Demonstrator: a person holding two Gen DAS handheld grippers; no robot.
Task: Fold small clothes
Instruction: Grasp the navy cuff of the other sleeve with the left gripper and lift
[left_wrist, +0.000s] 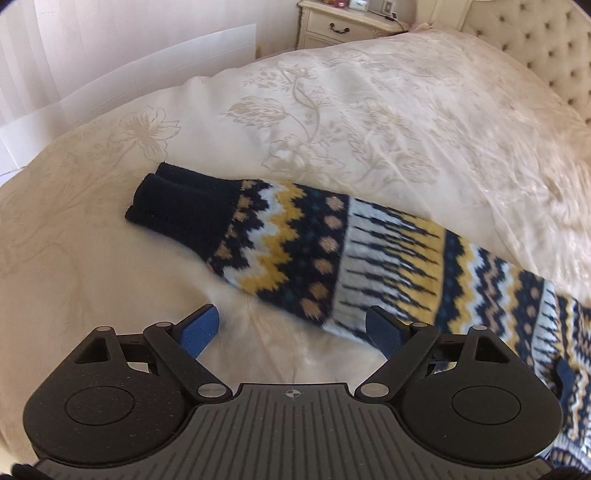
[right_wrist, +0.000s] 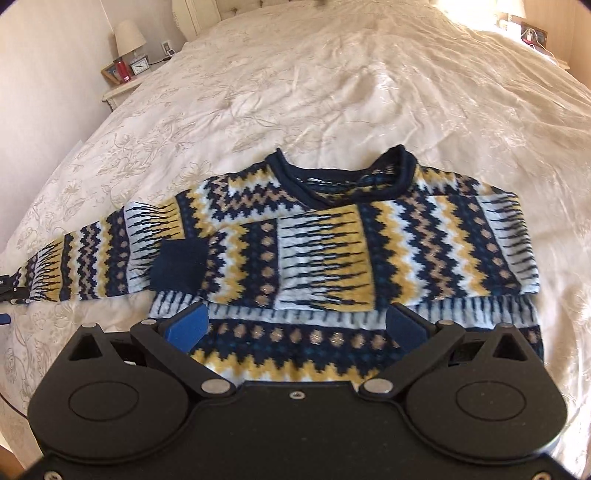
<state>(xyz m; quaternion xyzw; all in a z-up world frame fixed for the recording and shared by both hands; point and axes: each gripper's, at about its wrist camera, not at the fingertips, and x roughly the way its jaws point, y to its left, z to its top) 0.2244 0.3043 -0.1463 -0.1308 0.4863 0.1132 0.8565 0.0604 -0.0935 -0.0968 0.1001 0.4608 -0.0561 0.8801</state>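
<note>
A small knitted sweater (right_wrist: 332, 251) in navy, yellow and white zigzags lies flat on the cream bedspread (right_wrist: 332, 92), collar away from me. One sleeve is folded across the chest, its navy cuff (right_wrist: 179, 269) at the left. The other sleeve (left_wrist: 332, 254) stretches out left, ending in a navy cuff (left_wrist: 181, 210). My left gripper (left_wrist: 293, 328) is open and empty, just above that sleeve's near edge. My right gripper (right_wrist: 297, 323) is open and empty over the sweater's lower hem.
A tufted headboard (left_wrist: 546, 48) stands at the far end. A nightstand (left_wrist: 343, 26) with a lamp (right_wrist: 129, 37), clock and frame is beside the bed. The bed's left edge (left_wrist: 44, 147) falls off toward a white wall panel.
</note>
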